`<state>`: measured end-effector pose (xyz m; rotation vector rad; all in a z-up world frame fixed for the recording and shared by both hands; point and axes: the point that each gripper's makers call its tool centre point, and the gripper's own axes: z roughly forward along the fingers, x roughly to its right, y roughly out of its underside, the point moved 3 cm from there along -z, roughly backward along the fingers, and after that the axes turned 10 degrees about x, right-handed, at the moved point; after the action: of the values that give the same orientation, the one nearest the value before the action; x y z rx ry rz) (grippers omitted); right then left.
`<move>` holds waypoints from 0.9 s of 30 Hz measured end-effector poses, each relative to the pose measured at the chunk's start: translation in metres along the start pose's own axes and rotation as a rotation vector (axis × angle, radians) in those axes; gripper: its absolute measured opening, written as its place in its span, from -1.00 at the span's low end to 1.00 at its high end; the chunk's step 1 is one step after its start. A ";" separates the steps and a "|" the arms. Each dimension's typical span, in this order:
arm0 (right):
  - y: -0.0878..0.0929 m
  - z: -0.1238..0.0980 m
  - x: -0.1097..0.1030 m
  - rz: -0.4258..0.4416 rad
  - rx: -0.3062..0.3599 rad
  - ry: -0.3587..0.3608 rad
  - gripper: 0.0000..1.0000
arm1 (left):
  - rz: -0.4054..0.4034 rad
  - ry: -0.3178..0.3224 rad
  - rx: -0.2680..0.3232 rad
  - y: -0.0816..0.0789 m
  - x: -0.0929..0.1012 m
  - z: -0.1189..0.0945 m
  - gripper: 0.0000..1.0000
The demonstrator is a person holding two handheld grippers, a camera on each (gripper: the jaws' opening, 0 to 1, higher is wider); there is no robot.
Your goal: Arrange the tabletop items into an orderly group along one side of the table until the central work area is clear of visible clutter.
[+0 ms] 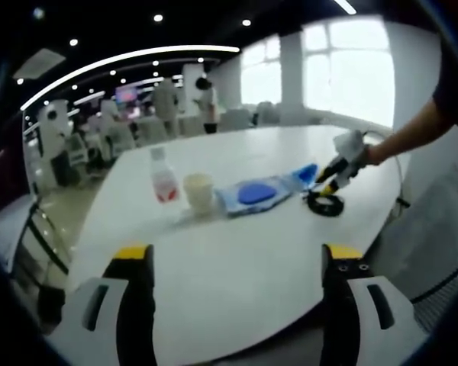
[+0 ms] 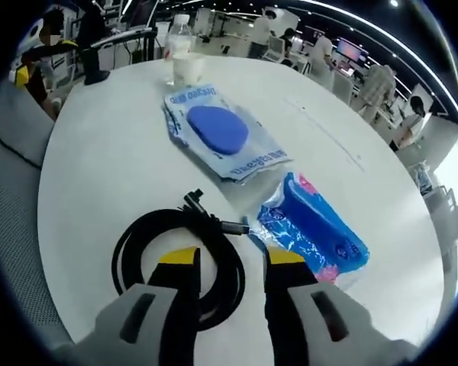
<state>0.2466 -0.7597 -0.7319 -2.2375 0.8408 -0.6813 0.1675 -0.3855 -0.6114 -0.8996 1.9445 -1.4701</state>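
Observation:
A black coiled cable [image 2: 149,232] lies flat on the white table [image 2: 107,152]. My right gripper [image 2: 233,261] hangs over it, jaws narrowed but open, with the coil's right side between them. Just right of the coil lies a blue patterned pack [image 2: 314,232]. Farther off is a flat pouch with a blue disc [image 2: 221,131], then a paper cup [image 2: 188,70] and a clear bottle [image 2: 180,29]. My left gripper [image 1: 237,258] is open wide over bare table [image 1: 237,290], with nothing in it. From there I see the bottle [image 1: 164,183], cup [image 1: 199,192], pouch [image 1: 253,193], cable [image 1: 325,204] and right gripper [image 1: 332,175] in a row.
A grey mesh chair [image 1: 435,229] stands at the table's right edge, by the arm [image 1: 408,133] that holds the right gripper. Another mesh chair [image 2: 11,145] borders the table. People and desks fill the room beyond the far edge.

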 end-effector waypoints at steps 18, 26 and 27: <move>-0.001 0.016 -0.003 0.072 -0.011 -0.006 -0.78 | -0.002 0.009 -0.020 0.003 0.002 0.002 0.73; -0.003 0.019 -0.002 0.143 -0.010 0.033 -0.78 | -0.001 0.013 -0.025 0.004 0.002 0.002 0.72; -0.004 0.020 -0.002 0.153 -0.010 0.039 -0.78 | -0.001 0.013 -0.025 0.004 0.002 0.002 0.72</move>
<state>0.2596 -0.7490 -0.7425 -2.1483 1.0252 -0.6507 0.1668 -0.3873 -0.6157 -0.9044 1.9762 -1.4585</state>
